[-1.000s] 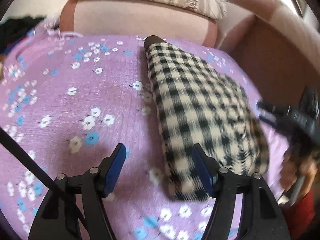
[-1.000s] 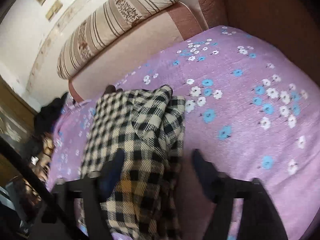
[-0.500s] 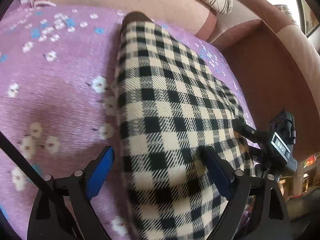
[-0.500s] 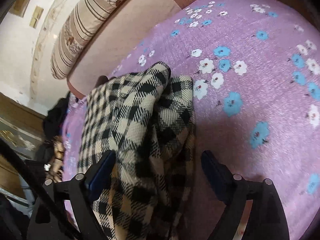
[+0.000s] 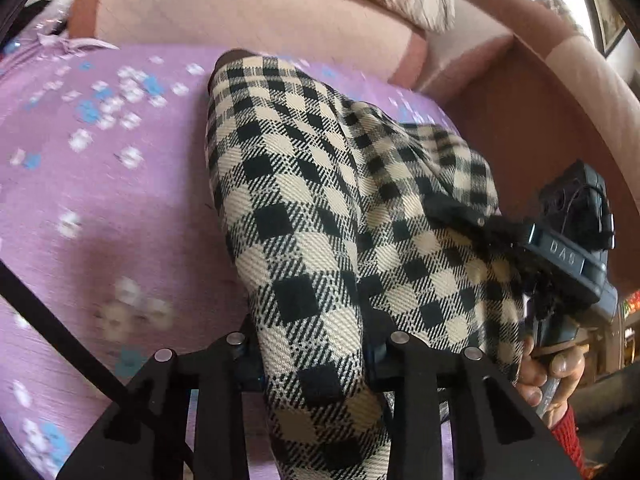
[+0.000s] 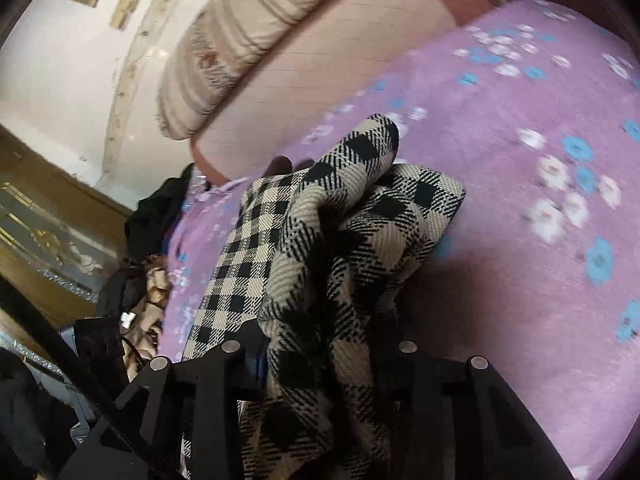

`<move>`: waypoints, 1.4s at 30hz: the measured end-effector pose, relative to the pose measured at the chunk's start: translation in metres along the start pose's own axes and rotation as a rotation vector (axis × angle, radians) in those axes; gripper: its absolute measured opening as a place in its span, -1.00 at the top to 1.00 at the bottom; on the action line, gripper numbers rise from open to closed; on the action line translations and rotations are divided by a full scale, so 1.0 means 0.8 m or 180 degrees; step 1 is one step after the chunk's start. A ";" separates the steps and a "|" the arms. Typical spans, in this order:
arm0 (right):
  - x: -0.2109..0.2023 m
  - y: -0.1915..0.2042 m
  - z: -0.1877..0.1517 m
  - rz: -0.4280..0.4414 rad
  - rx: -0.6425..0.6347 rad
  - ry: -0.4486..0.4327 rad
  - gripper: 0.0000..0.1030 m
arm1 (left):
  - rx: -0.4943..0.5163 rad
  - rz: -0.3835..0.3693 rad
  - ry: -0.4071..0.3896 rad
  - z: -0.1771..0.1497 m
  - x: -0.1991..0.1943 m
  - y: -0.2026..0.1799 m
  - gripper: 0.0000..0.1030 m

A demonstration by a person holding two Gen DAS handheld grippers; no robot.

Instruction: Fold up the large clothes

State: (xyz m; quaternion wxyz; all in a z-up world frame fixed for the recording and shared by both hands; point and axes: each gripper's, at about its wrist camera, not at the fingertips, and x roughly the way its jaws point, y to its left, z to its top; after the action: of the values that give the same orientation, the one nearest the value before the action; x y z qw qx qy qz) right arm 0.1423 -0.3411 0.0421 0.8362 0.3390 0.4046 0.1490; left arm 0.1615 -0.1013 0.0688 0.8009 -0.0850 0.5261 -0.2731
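I have the left gripper (image 5: 312,354) clamped on the near end of the black-and-cream checked woven garment (image 5: 316,208); the cloth fills the gap between its two black fingers (image 5: 236,364) and spills down past them toward the camera. Ahead of this gripper the garment runs away in a long folded strip to a dark brown end near the pale pink sofa backrest (image 5: 248,8). To its right, the cloth lifts into a ridge that leads to the right gripper (image 5: 560,256), whose dark body is marked with pale letters and held by a bare hand (image 5: 548,372) with a red cuff.

From the right wrist view, the right gripper (image 6: 320,356) is likewise closed on a bunched fold of the same garment (image 6: 344,216), which rises in a rumpled hump directly in front of its fingers and hangs below them. The purple bedspread with white and blue flowers (image 6: 520,152) lies under the cloth and stretches off to the right of this gripper. Beyond it, a beige striped cushion (image 6: 248,36) rests on top of the backrest. To the left sits a heap of dark clothes (image 6: 156,216).
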 end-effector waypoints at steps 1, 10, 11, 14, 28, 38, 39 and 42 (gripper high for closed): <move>0.004 0.007 0.001 0.0019 -0.0020 -0.0004 0.23 | -0.0023 0.0035 -0.0049 0.007 -0.011 0.010 0.39; 0.077 0.067 0.009 0.0048 -0.0202 0.0088 0.25 | -0.0167 0.0283 -0.0100 0.024 -0.027 0.078 0.34; 0.087 0.068 0.008 -0.0010 -0.0211 0.0119 0.24 | -0.0198 0.0317 -0.0015 0.024 -0.015 0.086 0.26; 0.107 0.066 0.002 -0.0319 -0.0270 0.0204 -0.07 | -0.0302 0.0388 0.0072 0.012 -0.011 0.102 0.01; -0.013 0.114 -0.037 0.0093 -0.0620 -0.0022 0.18 | -0.0106 0.0397 -0.0411 -0.055 -0.105 0.092 -0.19; 0.028 0.063 -0.113 -0.0577 -0.0666 0.0671 0.95 | 0.0200 0.0741 -0.0047 -0.109 -0.053 0.092 0.03; 0.029 0.053 -0.113 -0.0622 -0.0625 0.0682 1.00 | 0.0172 0.0725 -0.0044 -0.110 -0.052 0.095 0.03; 0.024 0.042 -0.110 -0.0575 -0.0500 0.0672 1.00 | 0.0056 0.0686 -0.0039 -0.111 -0.051 0.103 -0.02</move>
State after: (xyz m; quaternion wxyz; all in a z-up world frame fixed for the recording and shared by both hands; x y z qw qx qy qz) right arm 0.0867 -0.2672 0.0150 0.8229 0.2172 0.5062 0.1392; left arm 0.0993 0.0025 0.0280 0.8296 -0.0226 0.5248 -0.1895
